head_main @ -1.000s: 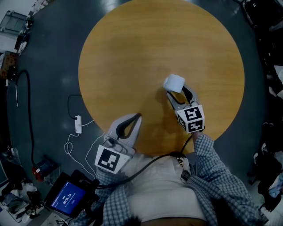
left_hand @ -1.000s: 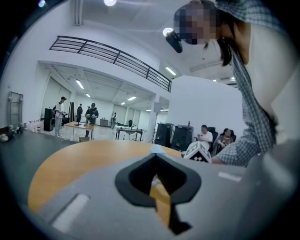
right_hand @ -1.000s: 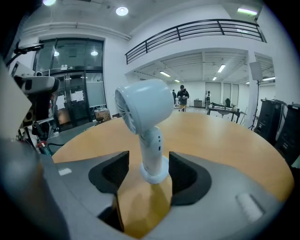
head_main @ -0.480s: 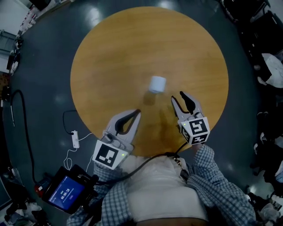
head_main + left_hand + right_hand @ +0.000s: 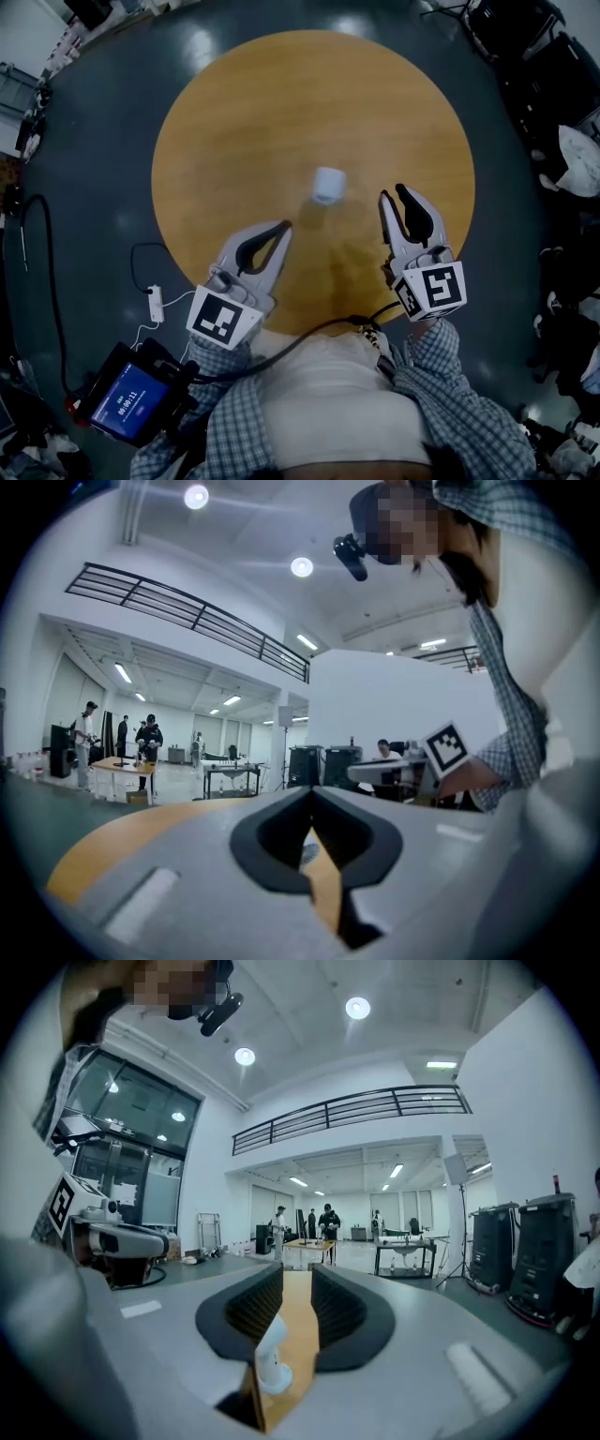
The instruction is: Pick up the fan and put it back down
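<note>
One fan [image 5: 328, 185] in head view, standing alone mid-counter [image 5: 234, 112], nothing touching it; I read it as set back down. Left gripper view: left gripper [image 5: 312, 791] clenched, empty, just parked. Right gripper view: right gripper [image 5: 297, 1275] closing on nothing, fan beyond its tips.

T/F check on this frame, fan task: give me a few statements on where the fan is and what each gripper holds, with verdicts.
1. The fan sits on the round table, touched by neither gripper. True.
2. The right gripper is clamped on the fan. False: its jaws are closing but there is a gap between them and they grip nothing; the fan is out on the table, apart from it.
3. The left gripper has its jaw tips together and holds nothing. True.
4. A second object lies on the table beside the fan. False: the fan is the only thing on it.
</note>
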Motion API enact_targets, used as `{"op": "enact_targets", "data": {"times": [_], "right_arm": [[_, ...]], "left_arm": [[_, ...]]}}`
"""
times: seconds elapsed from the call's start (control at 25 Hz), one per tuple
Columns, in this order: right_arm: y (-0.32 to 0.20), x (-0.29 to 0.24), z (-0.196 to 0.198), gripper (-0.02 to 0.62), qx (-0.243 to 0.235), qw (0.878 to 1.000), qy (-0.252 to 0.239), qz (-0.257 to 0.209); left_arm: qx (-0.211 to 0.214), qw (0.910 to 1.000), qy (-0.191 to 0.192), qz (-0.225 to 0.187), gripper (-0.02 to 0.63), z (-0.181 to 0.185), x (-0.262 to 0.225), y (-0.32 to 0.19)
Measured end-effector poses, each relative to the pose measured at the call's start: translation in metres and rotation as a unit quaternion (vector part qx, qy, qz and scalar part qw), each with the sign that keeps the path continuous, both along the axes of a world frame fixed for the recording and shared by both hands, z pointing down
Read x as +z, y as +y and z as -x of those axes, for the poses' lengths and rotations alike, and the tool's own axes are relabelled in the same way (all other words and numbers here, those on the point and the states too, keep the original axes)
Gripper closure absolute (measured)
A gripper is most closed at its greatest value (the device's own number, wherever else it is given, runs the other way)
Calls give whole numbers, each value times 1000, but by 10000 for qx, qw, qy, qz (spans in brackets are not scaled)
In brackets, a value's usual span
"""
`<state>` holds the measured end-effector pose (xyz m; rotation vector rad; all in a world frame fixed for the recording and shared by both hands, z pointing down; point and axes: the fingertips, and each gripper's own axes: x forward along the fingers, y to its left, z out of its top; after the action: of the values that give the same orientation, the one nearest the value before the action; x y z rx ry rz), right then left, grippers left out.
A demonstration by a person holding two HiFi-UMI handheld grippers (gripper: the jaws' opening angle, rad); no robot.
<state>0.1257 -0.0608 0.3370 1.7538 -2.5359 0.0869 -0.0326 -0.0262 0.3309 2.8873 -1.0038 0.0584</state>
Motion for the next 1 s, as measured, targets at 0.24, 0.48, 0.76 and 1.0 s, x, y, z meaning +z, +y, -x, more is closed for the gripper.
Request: {"op": "enact_targets", "data": {"times": [0.24,0.48,0.76,1.0], "right_arm": [[2,-27,-5,600,110,9992,-45,-379],[2,-28,-4,598,44,9992,65,-384],[3,-27,3,594,-107,9990,170,-405],[2,-23,3,594,-134,9993,105,-324]], "left_arm": [[-12,10000,2,-73,606,1,-2,-1],[17,10000,7,-86,606,-1,-2,-1],[22,10000,5,-80,606,0,-1,0],[24,10000,25,-70,606,-1,-1,1]]}}
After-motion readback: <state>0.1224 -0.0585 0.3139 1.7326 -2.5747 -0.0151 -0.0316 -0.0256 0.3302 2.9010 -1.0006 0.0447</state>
